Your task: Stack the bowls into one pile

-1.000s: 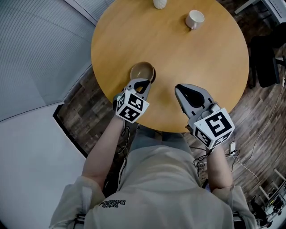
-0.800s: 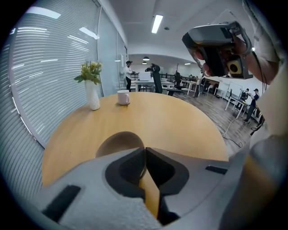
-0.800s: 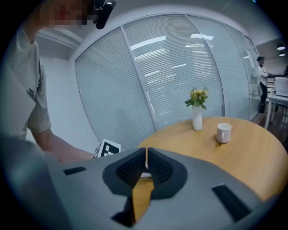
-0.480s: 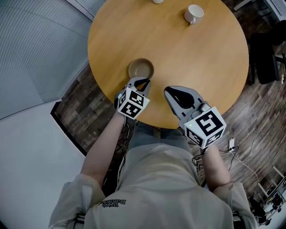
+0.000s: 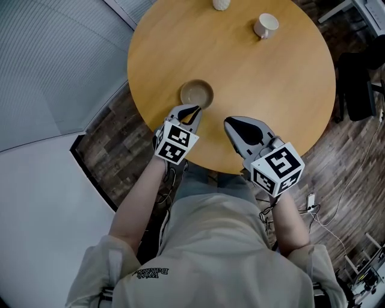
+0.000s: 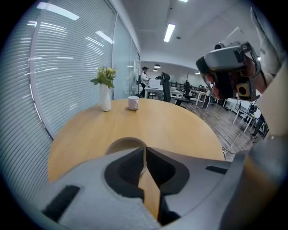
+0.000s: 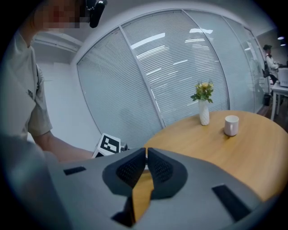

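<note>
Dark plank floor (image 5: pixel 114 135) and a glass wall with pale blinds (image 5: pixel 54 66) are seen around a round wooden desk (image 5: pixel 271 90), which is viewed from steeply above. On the desk, a tan round bowl (image 5: pixel 197 94) is placed upright near the edge closest to the person, toward the left side. Whether one bowl or several nested bowls stand there cannot be told. A white mug (image 5: pixel 265 25) and a white vase (image 5: pixel 220 3) are set at the far side, well apart from the bowl; yellow flowers are shown in the vase in both gripper views.

The left gripper (image 5: pixel 193 110) is held just beside the near rim of the bowl and is pointed at it. Its fingers (image 6: pixel 128 166) are clenched, with only a thin line left between them, and nothing is grasped; the rim of the bowl is seen just beyond the tips. Whether the tips touch the rim cannot be told.

The right gripper (image 5: pixel 229 122) is held over the bare desk, to the right of the bowl and apart from it. Its fingers (image 7: pixel 130 170) are also clenched on nothing. The marker cube (image 7: pixel 109 144) of the left gripper is visible beyond them.
</note>
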A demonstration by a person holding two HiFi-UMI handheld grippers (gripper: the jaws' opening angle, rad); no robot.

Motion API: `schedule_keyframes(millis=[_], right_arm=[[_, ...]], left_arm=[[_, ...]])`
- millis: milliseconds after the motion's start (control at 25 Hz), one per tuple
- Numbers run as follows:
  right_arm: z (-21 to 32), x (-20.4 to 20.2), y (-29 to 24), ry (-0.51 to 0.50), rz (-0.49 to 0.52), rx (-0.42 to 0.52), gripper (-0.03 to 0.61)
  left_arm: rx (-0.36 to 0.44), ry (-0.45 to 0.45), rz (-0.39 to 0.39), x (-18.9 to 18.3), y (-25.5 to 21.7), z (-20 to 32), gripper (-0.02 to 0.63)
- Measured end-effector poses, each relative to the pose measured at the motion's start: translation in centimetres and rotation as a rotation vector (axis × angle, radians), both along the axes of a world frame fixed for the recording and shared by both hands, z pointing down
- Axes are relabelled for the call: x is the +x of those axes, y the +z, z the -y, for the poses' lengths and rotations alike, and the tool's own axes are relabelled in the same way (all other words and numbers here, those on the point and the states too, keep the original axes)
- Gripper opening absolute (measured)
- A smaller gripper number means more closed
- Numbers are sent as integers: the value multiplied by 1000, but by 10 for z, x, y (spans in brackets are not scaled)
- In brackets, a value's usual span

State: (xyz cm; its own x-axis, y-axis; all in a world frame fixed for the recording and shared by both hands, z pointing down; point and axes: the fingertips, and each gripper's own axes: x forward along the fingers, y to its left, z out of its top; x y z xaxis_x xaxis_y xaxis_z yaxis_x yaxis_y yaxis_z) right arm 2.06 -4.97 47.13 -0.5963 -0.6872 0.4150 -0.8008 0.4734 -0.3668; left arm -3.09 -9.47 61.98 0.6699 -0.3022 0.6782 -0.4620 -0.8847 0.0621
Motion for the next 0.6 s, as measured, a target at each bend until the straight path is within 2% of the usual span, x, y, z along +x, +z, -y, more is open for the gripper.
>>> schedule_keyframes(millis=[320, 600], right_arm=[[7, -8, -27, -20, -22, 74, 34], [20, -8, -63, -4, -41, 155, 34]], left_arm=[[139, -72, -83, -18, -81, 27, 24], [263, -102, -147, -32, -158, 39, 23]])
